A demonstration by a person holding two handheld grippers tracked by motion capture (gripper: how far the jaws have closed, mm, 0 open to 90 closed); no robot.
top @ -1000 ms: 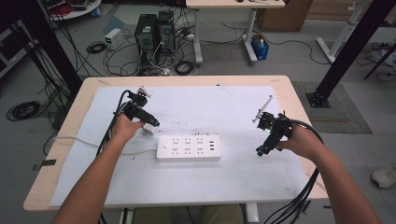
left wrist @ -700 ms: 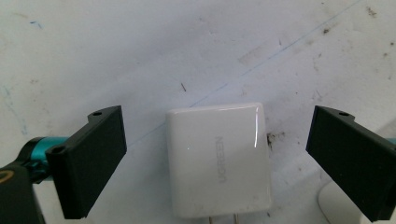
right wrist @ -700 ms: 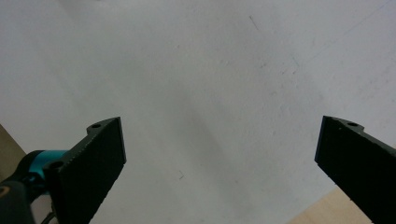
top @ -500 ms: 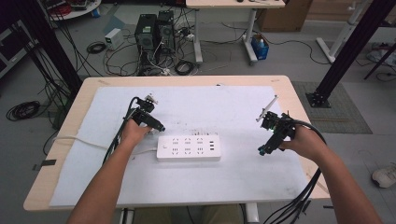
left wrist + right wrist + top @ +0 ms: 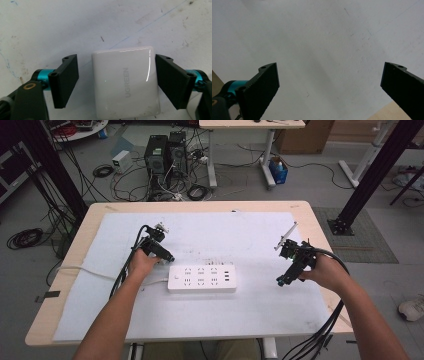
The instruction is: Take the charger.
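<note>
The left claw (image 5: pixel 115 82) has just been closing around the glossy white square charger block (image 5: pixel 126 81). The block sits between its black jaws on the white-covered counter (image 5: pixel 250 240), the right jaw just at its side and a narrow gap on the left, so it is not yet pinched. Just beside it lies the white power strip (image 5: pixel 202 279). The right claw (image 5: pixel 329 82) hovers wide open over bare counter, holding nothing.
</note>
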